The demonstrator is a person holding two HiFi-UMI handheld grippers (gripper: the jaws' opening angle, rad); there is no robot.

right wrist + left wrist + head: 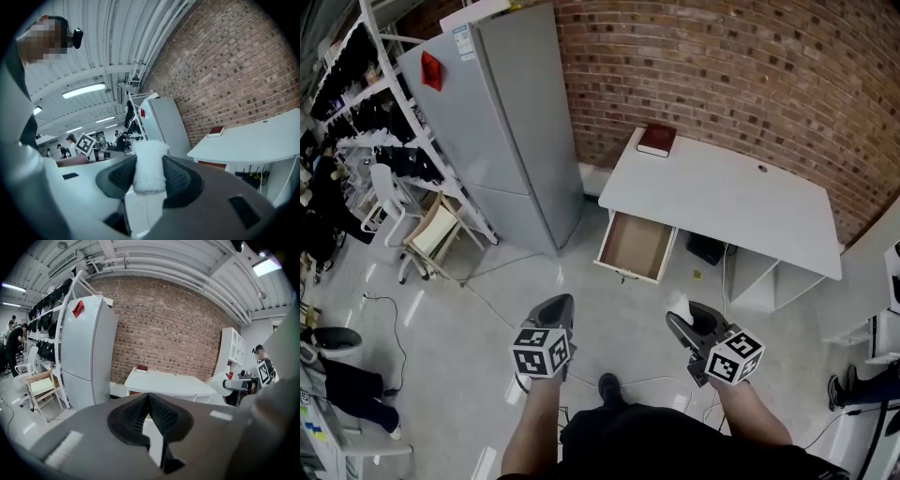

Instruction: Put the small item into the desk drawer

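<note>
Glossy grey floor (469, 328) fills the space below me. Nearest, my left gripper (557, 305) has its jaws pressed together with nothing between them. My right gripper (682, 314) pinches a small white fuzzy roll (149, 165) upright between its pads, well short of the desk. Farther on, the desk drawer (636, 246) stands pulled open under the white desk (722, 202). A red book (657, 140) lies on its far corner by the brick wall (722, 66), and a grey refrigerator (502, 122) stands beside the desk.
</note>
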